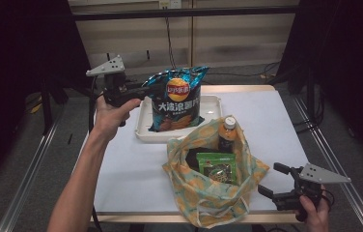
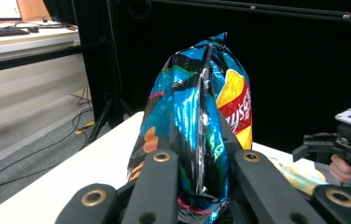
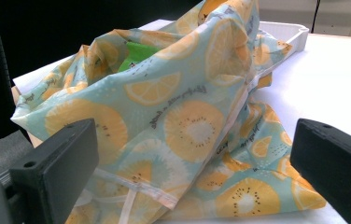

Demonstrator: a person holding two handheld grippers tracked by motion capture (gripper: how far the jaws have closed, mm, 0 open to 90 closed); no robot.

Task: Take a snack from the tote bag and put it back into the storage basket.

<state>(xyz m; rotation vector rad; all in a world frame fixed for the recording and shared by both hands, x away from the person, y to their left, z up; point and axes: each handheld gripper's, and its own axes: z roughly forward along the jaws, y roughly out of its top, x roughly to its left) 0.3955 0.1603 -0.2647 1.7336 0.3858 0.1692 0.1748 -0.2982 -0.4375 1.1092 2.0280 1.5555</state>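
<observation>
The left claw (image 1: 138, 92) is squeezed tight on the chip bag (image 1: 177, 99), holding it up over the white tray (image 1: 143, 130) at 11 o'clock on the worktop (image 1: 131, 174). I think the chips go next into the fruit-print bag (image 1: 213, 193) in the middle, so its mouth must stay wide. At 4 o'clock the right claw (image 1: 273, 181) waits wide apart, and the things deep in that bag are hard to see.

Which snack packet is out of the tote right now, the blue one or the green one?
The blue chip bag: the left tool grips its edge, holding it upright over the white tray. The green packet sits inside the fruit-print tote, beside the bottle.
</observation>
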